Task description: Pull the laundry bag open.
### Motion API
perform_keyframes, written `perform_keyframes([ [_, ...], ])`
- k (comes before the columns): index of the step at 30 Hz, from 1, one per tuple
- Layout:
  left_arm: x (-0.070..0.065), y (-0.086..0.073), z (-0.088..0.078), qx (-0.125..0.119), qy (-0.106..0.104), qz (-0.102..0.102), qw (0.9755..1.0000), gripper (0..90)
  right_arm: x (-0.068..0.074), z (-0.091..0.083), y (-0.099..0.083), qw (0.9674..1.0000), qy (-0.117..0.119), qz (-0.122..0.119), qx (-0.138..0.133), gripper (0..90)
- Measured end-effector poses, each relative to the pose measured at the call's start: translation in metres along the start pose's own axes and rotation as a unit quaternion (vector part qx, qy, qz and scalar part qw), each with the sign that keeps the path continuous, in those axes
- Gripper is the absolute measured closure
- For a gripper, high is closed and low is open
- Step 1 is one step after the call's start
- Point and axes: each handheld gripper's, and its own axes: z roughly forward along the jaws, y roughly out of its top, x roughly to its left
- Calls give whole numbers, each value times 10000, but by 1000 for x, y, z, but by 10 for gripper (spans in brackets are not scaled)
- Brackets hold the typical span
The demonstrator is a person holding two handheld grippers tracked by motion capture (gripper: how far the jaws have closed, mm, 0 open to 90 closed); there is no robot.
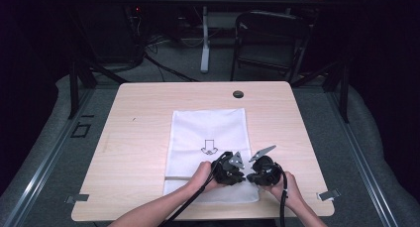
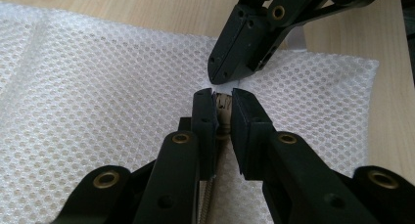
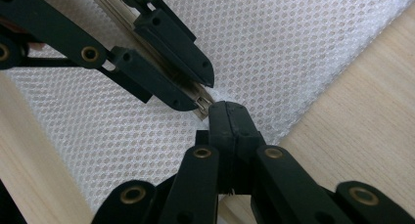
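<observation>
A white mesh bag (image 1: 208, 128) lies flat on the wooden table (image 1: 138, 113), with a black arrow mark (image 1: 209, 147) printed on it. Both grippers meet at its near right part. My left gripper (image 2: 223, 99) has its jaws closed on the small metal zipper pull (image 2: 223, 105), and the zipper line (image 2: 208, 199) runs back beneath it. My right gripper (image 3: 227, 109) is shut, pinching the mesh fabric (image 3: 274, 48) just past the pull (image 3: 202, 105). From above, the left gripper (image 1: 241, 176) and right gripper (image 1: 250, 177) sit tip to tip.
A black round grommet (image 1: 238, 93) sits near the table's far edge. Metal clips (image 1: 77, 198) (image 1: 328, 195) stand at the front corners. A dark folding chair (image 1: 270, 38) is behind the table. Bare wood lies to the left and right of the bag.
</observation>
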Motion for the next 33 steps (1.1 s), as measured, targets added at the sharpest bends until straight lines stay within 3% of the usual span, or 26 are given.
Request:
perform_keyframes([
  [6,-1,-1,2,-11,-31,-73,10000,803,2,2,0,9998,23,152,-107,900],
  [14,-4,-2,5,-164,-2,-264,9995,811,-1,-1,2,9998,18,122,140,900],
  [15,-5,-2,5,-140,17,-256,9996,812,0,0,1,9997,-18,222,71,900],
  [16,-5,-1,5,-163,37,-223,9996,812,-2,-2,2,9997,-25,138,198,900],
  [33,-6,0,5,-124,32,-233,9996,815,-4,-3,1,9996,22,165,239,900],
])
